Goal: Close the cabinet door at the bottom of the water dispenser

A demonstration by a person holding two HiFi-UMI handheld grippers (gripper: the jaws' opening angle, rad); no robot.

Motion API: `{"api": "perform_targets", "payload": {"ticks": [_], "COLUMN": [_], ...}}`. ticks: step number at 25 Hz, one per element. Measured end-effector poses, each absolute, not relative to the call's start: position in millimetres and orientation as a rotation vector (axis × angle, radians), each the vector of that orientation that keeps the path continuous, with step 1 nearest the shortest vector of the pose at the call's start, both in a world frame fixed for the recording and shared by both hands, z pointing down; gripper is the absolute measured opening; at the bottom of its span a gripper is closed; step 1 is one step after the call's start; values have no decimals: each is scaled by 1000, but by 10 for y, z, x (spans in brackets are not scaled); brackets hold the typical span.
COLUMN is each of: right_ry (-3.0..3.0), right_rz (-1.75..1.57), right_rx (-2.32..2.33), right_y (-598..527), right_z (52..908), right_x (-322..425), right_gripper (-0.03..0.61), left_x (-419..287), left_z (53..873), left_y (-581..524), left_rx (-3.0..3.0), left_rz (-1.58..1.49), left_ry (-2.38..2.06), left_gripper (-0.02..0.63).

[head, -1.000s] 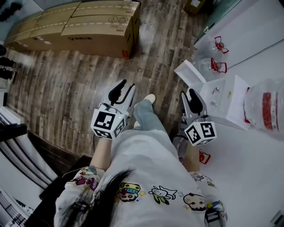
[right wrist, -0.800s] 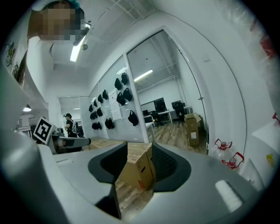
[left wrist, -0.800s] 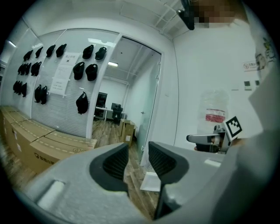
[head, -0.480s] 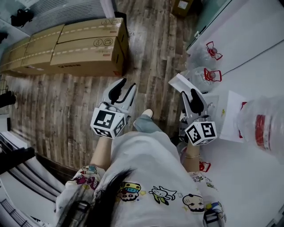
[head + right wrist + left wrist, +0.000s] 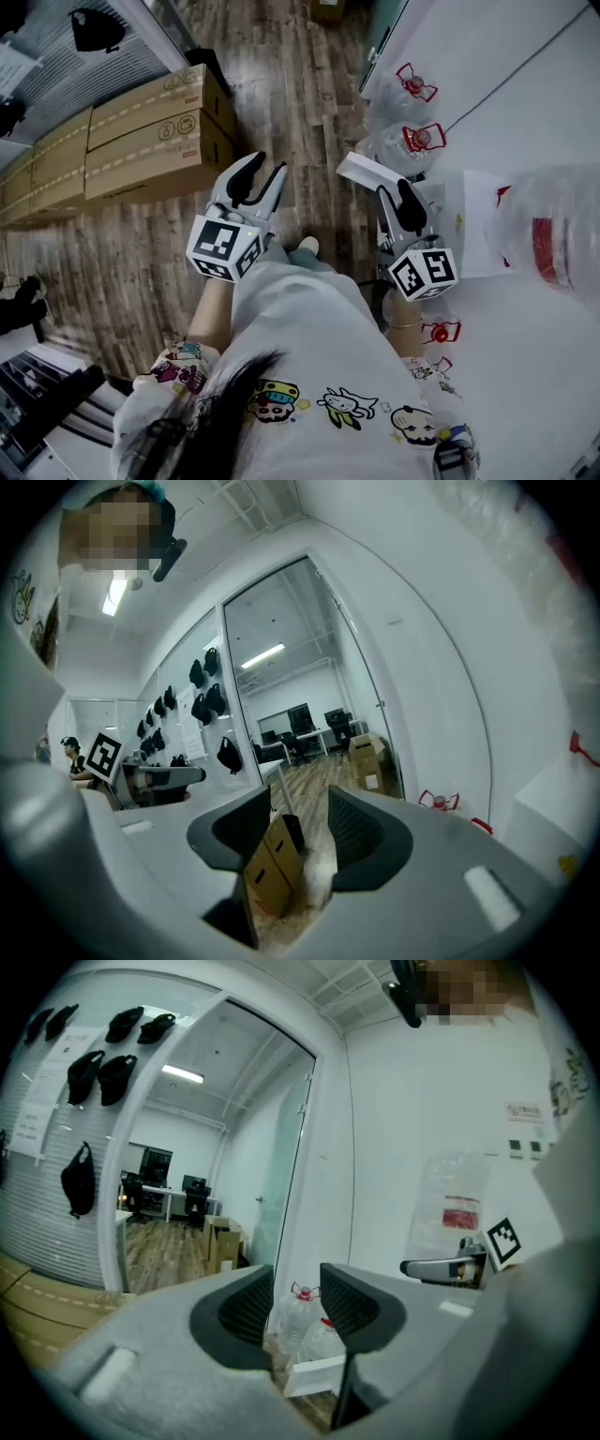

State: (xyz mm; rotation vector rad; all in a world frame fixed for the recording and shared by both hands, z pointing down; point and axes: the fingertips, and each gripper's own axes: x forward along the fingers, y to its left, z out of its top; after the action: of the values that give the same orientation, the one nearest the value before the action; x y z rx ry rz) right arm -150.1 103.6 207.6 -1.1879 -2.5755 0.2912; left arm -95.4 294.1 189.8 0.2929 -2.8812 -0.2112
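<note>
Right tongs (image 5: 394,190), just opening, partly hide cabinet door (image 5: 361,169).

Person wears a white top (image 5: 309,323) printed with small coloured cartoon figures, repeated on the sleeves (image 5: 176,367), with light blue jeans (image 5: 314,262) and a pale shoe (image 5: 307,246). Dark hair (image 5: 225,403) hangs over the chest. The left gripper (image 5: 269,169) and right gripper (image 5: 394,189) have grey moulded shells and black ribbed pads (image 5: 248,1305). Each carries a white cube (image 5: 223,248) with black square markers. Both sets of jaws have just been opening, nothing between them.
</note>
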Motion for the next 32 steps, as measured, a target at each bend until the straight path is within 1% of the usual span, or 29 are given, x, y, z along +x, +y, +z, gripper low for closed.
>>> {"api": "perform_targets", "payload": {"ticks": [11,21,25,32], "right_ry": [-2685,-2813,-2836,-2845], "right_rz": [489,510,523,564], "right_rx": [-751,-314,-115,168], "right_y": [540,479,357,176], "right_z": [2363,2323,2350,2439], "right_x": [-1783,-2267,-2333,-2214], "right_gripper": [184,184,184,184], "left_x": [-1947,-2948,-3157,-3209], "left_z": [2165,2276,2331,2503], "left_y": [2339,1996,1801,1522], "left_rx": [802,1281,1438,1646], "left_rz": [-175,-70,-38,23], "left_ry": [-2701,-2445,-2337,-2147], "left_gripper": [150,150,150,150]}}
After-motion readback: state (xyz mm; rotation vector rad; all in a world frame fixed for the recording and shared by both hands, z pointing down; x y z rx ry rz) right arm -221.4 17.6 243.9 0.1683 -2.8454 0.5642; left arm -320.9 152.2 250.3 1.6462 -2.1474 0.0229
